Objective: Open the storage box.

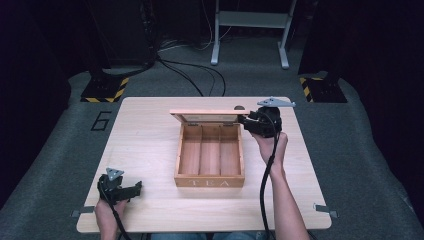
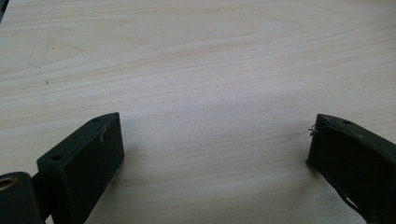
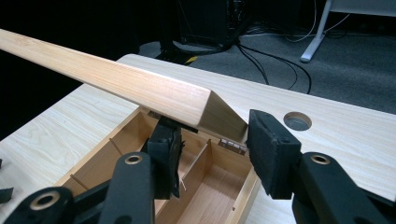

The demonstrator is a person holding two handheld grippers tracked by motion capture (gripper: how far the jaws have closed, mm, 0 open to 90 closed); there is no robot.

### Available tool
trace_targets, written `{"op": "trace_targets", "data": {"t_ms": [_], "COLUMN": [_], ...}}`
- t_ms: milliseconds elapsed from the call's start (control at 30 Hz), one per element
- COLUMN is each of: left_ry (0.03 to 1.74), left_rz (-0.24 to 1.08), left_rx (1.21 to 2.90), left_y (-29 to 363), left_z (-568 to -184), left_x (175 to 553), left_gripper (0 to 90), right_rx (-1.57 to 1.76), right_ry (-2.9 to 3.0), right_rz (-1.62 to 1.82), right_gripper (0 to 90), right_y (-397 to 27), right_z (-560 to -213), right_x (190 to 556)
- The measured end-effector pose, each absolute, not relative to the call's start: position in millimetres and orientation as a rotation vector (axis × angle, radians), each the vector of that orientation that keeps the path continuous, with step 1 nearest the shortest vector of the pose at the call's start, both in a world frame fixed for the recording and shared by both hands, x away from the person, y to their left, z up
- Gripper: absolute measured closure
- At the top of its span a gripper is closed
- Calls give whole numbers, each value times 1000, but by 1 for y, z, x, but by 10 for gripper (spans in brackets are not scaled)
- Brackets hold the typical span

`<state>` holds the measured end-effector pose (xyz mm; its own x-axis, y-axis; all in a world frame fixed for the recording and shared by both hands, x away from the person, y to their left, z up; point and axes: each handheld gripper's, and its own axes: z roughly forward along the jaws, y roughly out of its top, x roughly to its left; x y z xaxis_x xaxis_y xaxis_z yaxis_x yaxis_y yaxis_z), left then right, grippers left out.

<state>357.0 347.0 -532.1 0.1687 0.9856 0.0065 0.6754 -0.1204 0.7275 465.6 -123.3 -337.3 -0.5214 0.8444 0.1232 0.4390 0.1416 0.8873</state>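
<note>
Right gripper [image 1: 246, 120] clamps the lid [image 3: 140, 86] corner, apparently to swing it on the tea box [image 1: 210, 181]; left gripper [image 1: 136, 188], jaws apart, rests lower left.

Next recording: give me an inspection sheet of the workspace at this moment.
Surface: pale wooden table, carrying the box.
Job's things: wooden tea box, its three compartments empty; lid raised and tilted.
Clutter: nothing seen.
Tools: left tool open, low over the table's near left corner; right tool closed on the lid's right end.
Cables: one trails from each tool; black floor cables beyond the table.
Surroundings: grey carpet, white frame legs, hazard-striped base.
</note>
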Motion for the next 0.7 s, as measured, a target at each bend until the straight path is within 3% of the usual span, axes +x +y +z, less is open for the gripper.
{"op": "trace_targets", "data": {"t_ms": [700], "left_ry": [1571], "left_rz": [679], "left_rx": [1864], "left_y": [347], "left_z": [-532], "left_x": [357], "left_gripper": [33], "right_rx": [1229], "right_ry": [2019], "right_rz": [1340], "right_gripper": [552], "right_y": [-123], "right_z": [-337], "right_x": [466]}}
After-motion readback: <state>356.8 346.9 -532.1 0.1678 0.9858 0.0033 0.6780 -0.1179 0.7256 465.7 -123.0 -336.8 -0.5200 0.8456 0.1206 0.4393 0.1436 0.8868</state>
